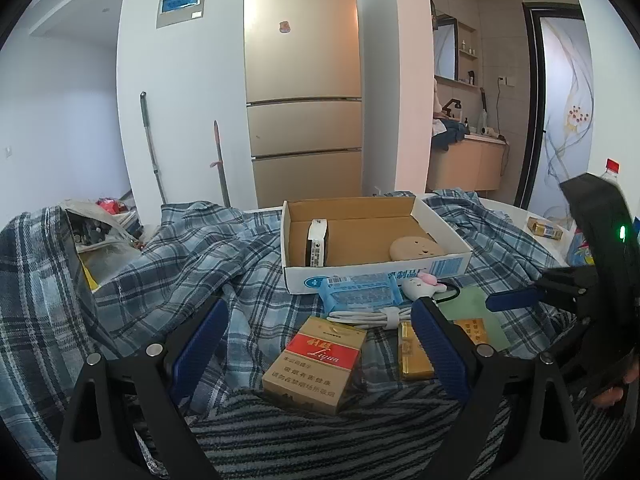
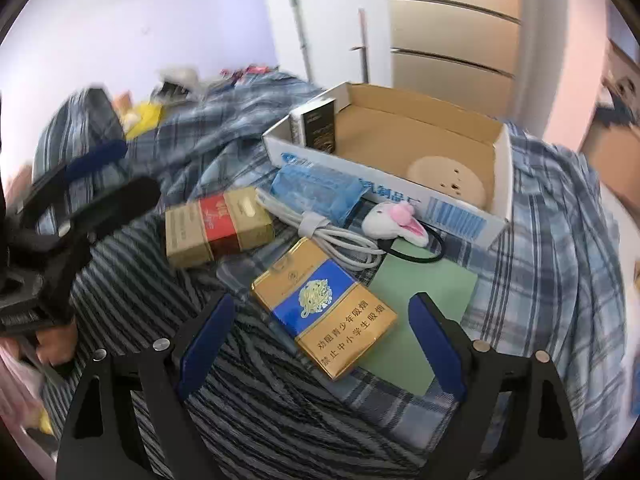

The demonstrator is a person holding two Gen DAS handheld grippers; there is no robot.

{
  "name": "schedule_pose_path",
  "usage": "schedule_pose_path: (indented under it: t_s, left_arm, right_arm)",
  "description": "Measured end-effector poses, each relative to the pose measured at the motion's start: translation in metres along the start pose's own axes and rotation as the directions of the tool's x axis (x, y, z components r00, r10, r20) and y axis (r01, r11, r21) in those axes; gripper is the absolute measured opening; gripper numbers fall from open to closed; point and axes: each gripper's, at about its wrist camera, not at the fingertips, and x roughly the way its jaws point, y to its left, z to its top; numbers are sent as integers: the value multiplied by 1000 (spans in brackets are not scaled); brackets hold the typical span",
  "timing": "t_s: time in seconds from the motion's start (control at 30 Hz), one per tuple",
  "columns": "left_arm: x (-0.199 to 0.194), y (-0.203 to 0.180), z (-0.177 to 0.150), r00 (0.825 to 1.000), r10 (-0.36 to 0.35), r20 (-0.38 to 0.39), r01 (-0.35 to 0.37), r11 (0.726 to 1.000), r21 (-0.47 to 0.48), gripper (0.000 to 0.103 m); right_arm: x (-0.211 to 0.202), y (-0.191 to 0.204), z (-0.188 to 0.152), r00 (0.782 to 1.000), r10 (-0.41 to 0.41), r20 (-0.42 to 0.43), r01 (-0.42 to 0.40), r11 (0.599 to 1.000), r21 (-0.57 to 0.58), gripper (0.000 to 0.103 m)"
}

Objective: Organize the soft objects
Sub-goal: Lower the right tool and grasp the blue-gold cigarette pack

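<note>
An open cardboard box [image 1: 440, 222] [image 2: 502, 168] sits on plaid cloth, holding a small black-and-white box [image 1: 317, 242] and a round beige plush [image 1: 416, 249] [image 2: 448, 178]. In front lie a blue tissue pack [image 1: 360, 294] [image 2: 316, 192], a white bunny hair tie [image 1: 422, 285] [image 2: 396, 220], a white cable [image 1: 368, 316] [image 2: 320, 232], a red cigarette pack [image 1: 316, 364] [image 2: 218, 226] and a gold-blue pack [image 2: 324, 306]. My left gripper [image 1: 320, 344] is open over the red pack. My right gripper [image 2: 320, 336] is open around the gold-blue pack; it also shows in the left wrist view [image 1: 516, 300].
A green card [image 2: 424, 300] lies under the gold-blue pack. A striped cloth [image 2: 160, 300] covers the near side. A cluttered bag [image 1: 92, 236] sits at far left. A fridge [image 1: 304, 80] stands behind. A bottle [image 1: 612, 170] and small boxes [image 1: 546, 228] are at right.
</note>
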Motion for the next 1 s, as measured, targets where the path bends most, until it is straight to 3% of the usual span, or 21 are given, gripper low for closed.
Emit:
schedule_pose_path:
  t_s: [0.13,0.3,0.4,0.5,0.73,0.87,1.0]
  left_arm:
    - [-1,4,1,1000,6,6,-6,1000,-13,95]
    - [-1,4,2,1000,9,4,-9,1000,-14,95]
    - [0,5,2,1000,9,1,-9,1000,-18,95]
    - [1,6,2,1000,7,-5,-7,1000,-19,95]
    - [4,7,2,1000,2,-18,-2,1000,-22,95]
    - [4,6,2,1000,4,-13,-5,1000,-19,95]
    - [1,6,2,1000,13,1,-13,1000,-18,95]
  right_arm:
    - [10,20,5,989,-142,-50,126,962,-240,88]
    - [24,21,14,980,-92,-179,19,928,-373,88]
    - [29,24,19,979,-101,-174,16,902,-431,88]
    - [39,20,26,978,-77,-195,-13,906,-422,86]
    - [52,14,23,974,10,-225,-103,909,-404,65]
    - [50,17,16,974,2,-227,-97,908,-408,56]
    - [28,17,12,983,-20,-181,-52,921,-386,54]
